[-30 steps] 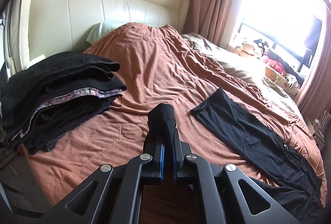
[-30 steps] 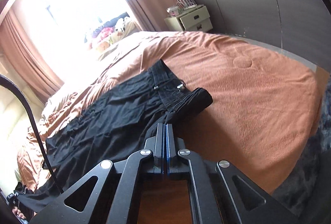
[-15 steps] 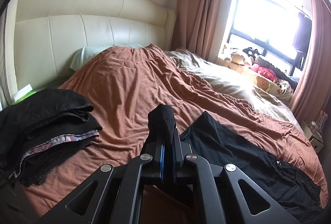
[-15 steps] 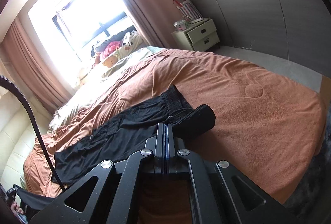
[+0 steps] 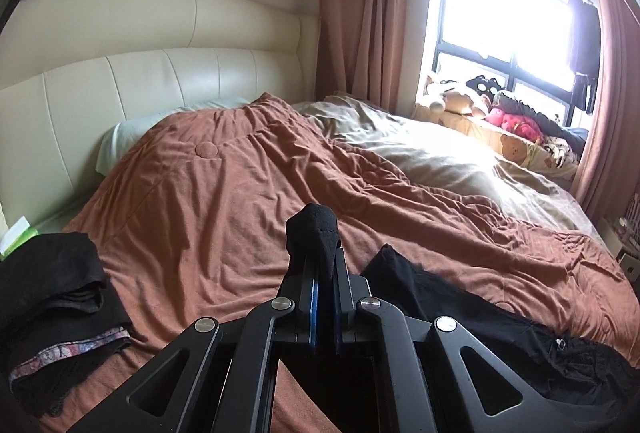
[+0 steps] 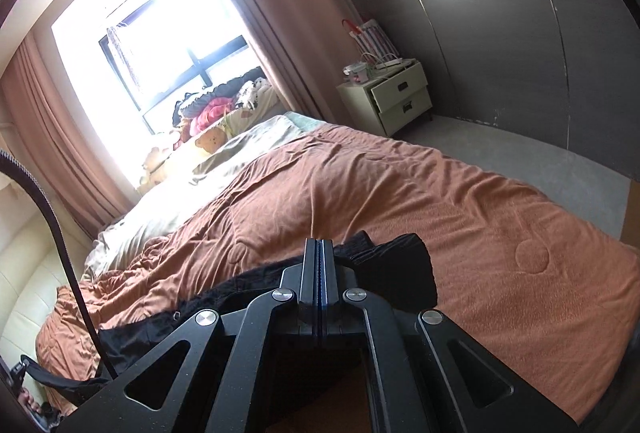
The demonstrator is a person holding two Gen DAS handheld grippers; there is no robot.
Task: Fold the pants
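Left wrist view shows the black pants [image 5: 460, 317] lying along the bed [image 5: 240, 201], one end pinched in the left gripper [image 5: 323, 265]; the right gripper [image 6: 319, 265] clamps the waistband end. Lift both evenly, keeping the cloth taut. Only this view shows the folded stack [image 5: 48, 297]; the other shows the nightstand [image 6: 394, 97].

Bare brown bedspread [image 5: 224, 217] lies open from 11 to 1 o'clock in the left view, hemmed by stacked dark clothes [image 5: 52, 305] at 8 o'clock (near the bed's edge) and the cream headboard [image 5: 132, 81] beyond.
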